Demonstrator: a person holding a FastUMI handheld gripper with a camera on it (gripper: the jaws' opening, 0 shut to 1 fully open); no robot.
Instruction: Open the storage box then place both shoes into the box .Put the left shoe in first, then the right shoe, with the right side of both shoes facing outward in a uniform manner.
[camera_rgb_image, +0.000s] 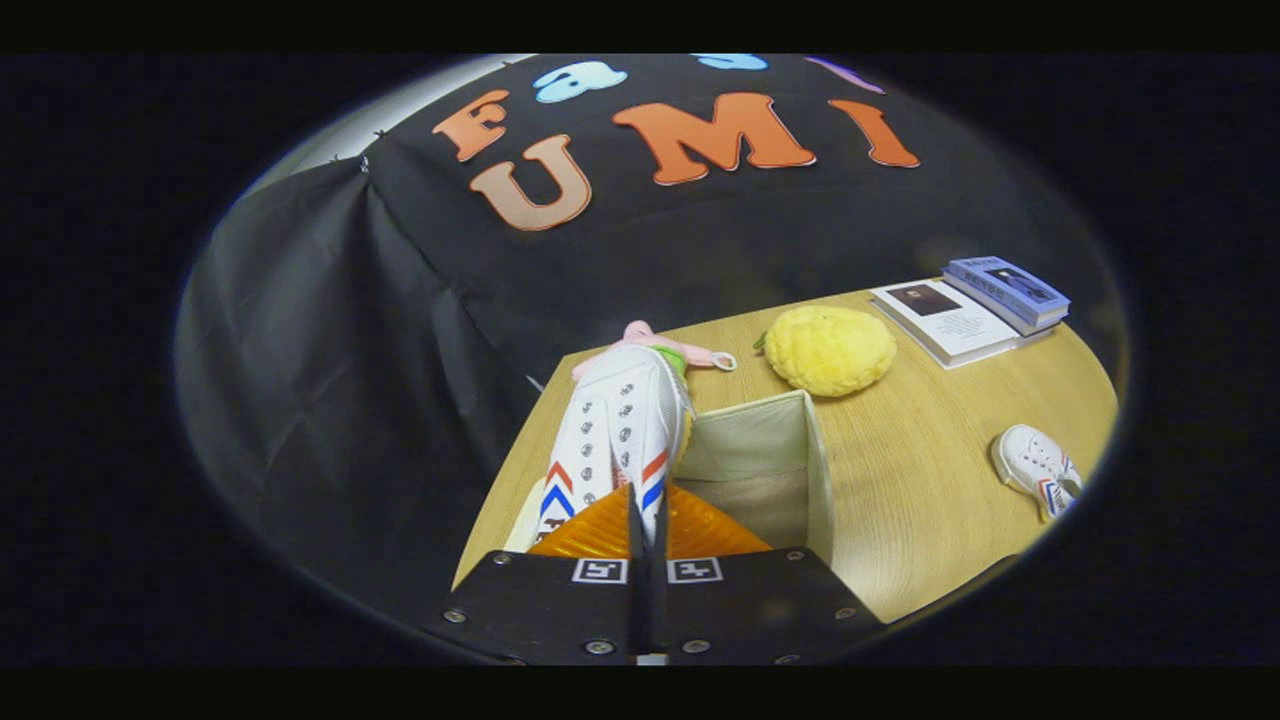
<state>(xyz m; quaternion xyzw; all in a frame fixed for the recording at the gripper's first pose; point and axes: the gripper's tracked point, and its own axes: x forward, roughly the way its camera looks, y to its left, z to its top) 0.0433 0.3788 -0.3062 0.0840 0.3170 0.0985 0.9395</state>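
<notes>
On the wooden worktop (930, 480), a white sneaker (620, 430) is clamped in the jaws above an open fabric storage box (770, 465).

The orange fingers (590, 535) are pressed nearly together on the sneaker's heel end, its red and blue chevrons showing and its toe pointing away. Beyond the toe lies a pink toy (690, 352). Right of that sit a yellow plush (830, 350), then two books (975, 310). The second sneaker (1038, 468) lies well apart from the box at the worktop's right.
</notes>
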